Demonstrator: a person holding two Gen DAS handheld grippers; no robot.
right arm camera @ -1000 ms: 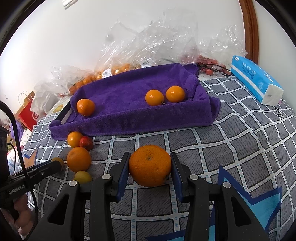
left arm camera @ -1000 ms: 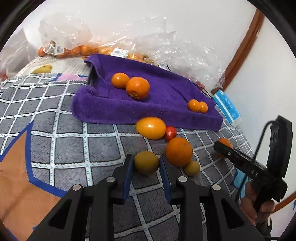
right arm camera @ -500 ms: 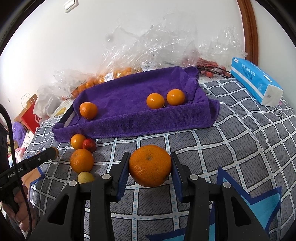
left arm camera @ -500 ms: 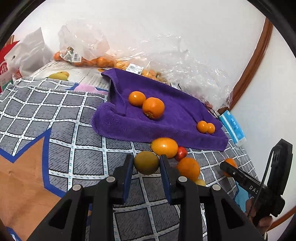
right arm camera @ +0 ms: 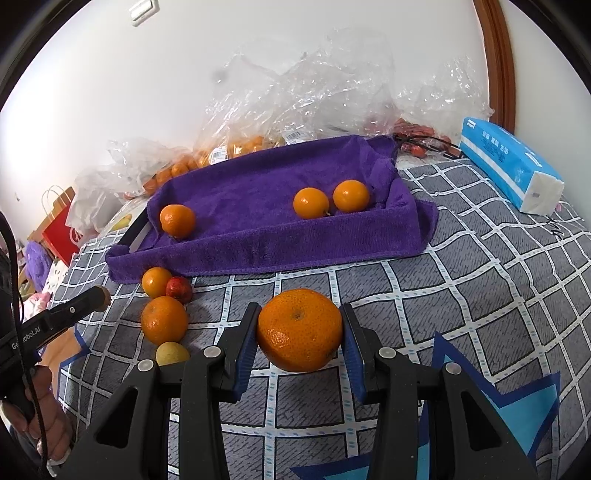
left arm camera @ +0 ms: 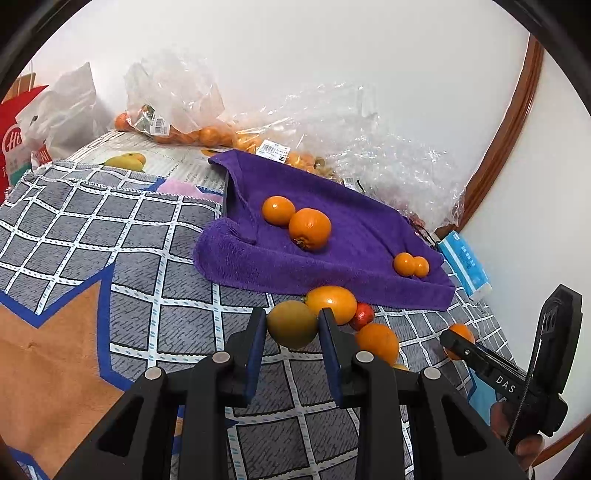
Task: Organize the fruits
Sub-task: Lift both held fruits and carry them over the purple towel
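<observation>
Lifted off the checked cloth since a second ago, the greenish-yellow fruit (left arm camera: 291, 324) now rides clenched between the left gripper (left arm camera: 291, 325) pads, above the loose fruits, where before it sat on the cloth among them; the right gripper (right arm camera: 300, 334) has kept its place, its pads clamped on the big orange (right arm camera: 299, 329).

Underfoot is a grey checked cloth (left arm camera: 110, 218) with white grid lines, blue-edged shapes and a tan patch at the left. A white wall backs it, with crumpled clear plastic bags (left arm camera: 354, 147) of small oranges along its foot and a brown curved wooden trim (left arm camera: 506, 122) at the right. The purple towel (left arm camera: 354, 229), draped over a tray, holds four oranges: two at its left end, two smaller at its right.

From the left wrist, a red-and-white bag (left arm camera: 14, 144) stands at the far left, and both oranges at the towel's left end show. The right wrist shows only one of them, yet it gives the blue tissue pack (right arm camera: 509, 166) in full, a light switch (right arm camera: 144, 9) high on the wall, and a small yellow fruit (right arm camera: 171, 353) beside the loose oranges just before the towel.
</observation>
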